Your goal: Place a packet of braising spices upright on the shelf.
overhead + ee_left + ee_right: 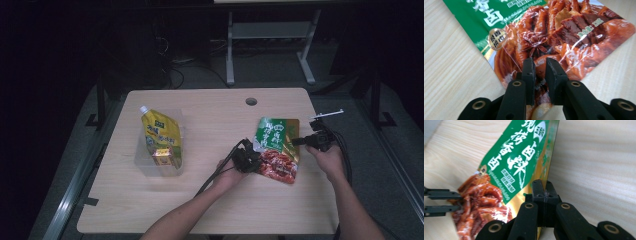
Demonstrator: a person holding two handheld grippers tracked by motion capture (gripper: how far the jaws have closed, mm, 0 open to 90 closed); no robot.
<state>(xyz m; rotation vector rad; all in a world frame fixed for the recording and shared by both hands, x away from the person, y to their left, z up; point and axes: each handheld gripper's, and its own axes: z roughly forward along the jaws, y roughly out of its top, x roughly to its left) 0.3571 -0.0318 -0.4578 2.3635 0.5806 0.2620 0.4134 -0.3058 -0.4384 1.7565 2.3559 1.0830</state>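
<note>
Right gripper (545,185): jaws pressed together on the gold side edge of the pouch (516,165), at its edge nearest the table's right edge. Left gripper (539,65): jaws a narrow gap apart, straddling the pouch's red lower end w/ film between them; a firm pinch can't be confirmed. In the high view, the left gripper (248,159) & right gripper (300,141) flank the pouch (276,146), which sits right of centre on the table (210,200), nearer the right edge. Toward the left edge: clear bin (145,167) holding a yellow spouted bag (159,131) & a small box (162,157). Hole (251,101) near the far edge.
</note>
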